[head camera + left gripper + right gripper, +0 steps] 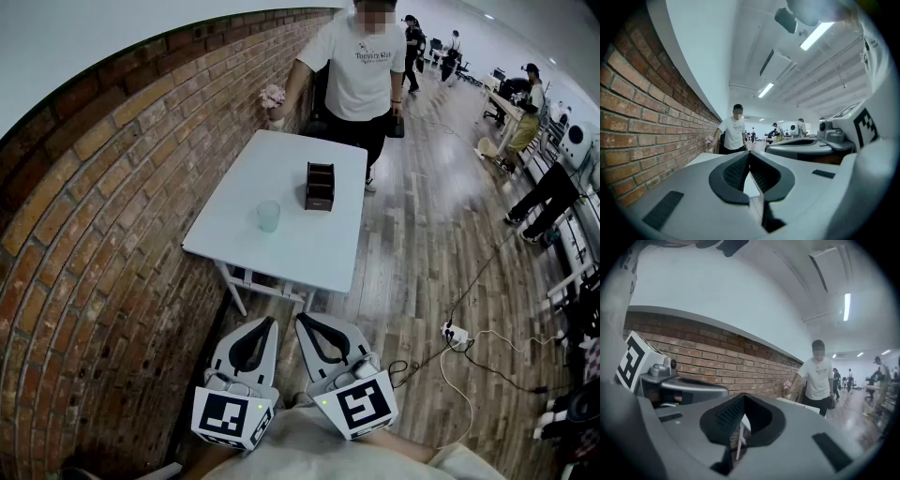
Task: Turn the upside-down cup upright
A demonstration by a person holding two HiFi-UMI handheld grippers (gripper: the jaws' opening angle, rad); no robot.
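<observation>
Both tongs are held low, side by side, short of the tabletop. L tongs [266,325] and R tongs [306,322] are each shut tight, pads together, w/ nothing held. The same is shown in the gripper views, L [749,161] and R [742,404].

Ahead of the tips, the near edge of the white tabletop [281,258] is met first; it is not touched.

The cup [269,216] is found further ahead, well apart from both tongs and approx. in line w/ the L tips. It stands alone on the near half. It is pale and translucent, prob. thin plastic, so it is judged light, a bit slick, and easily squashed or skated across the smooth top if nudged. Which end is up can't be made out at this range. A gentle hold on the side wall at mid-height is judged best, so that room is left for the flip.

Beyond the cup and slightly R, a black divided box [320,186] is seen, near it but not touching. Little obstruction is expected from it on an approach from this side.

At the far end a person [361,66] is stood w/ sth pink [272,96] in hand. A brick wall [112,206] runs along L of the tongs. A power strip [455,332] & cables lie on the floor to the R.
</observation>
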